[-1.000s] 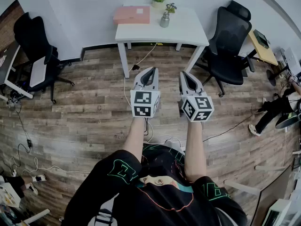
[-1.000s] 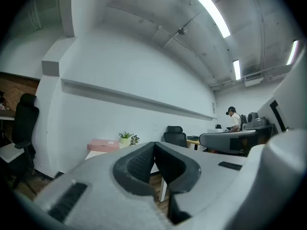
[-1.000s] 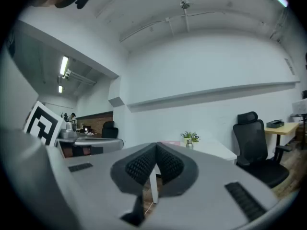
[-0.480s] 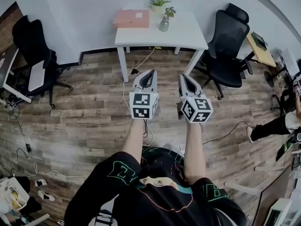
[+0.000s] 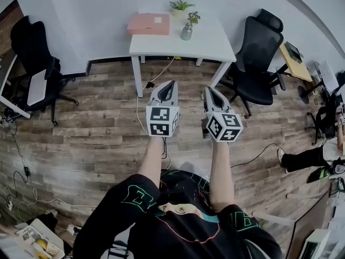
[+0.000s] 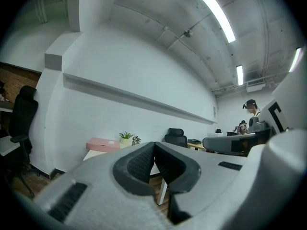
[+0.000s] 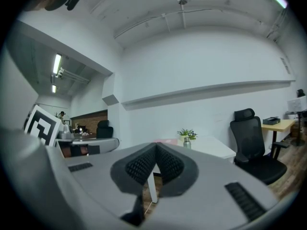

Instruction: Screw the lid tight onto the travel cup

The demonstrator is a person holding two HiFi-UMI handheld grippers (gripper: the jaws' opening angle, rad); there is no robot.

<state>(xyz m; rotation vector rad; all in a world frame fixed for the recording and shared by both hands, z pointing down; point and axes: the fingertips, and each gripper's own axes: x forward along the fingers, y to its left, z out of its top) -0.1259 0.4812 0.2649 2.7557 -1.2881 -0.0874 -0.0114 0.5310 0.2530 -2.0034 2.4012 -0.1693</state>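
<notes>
Left gripper (image 5: 168, 83) and right gripper (image 5: 208, 90): fingers pressed together, nothing held. Travel cup (image 5: 186, 31) stands upright on the table (image 5: 218, 41), straight ahead, well apart, about midway between both.

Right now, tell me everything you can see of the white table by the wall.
The white table has a plain rectangular top and straight white legs, seemingly painted board. It stands level against the white wall on the wood-look floor. On it sit a pink box at the left, a potted plant at the back and a grey cup near the middle. A black chair stands just to its right.
</notes>
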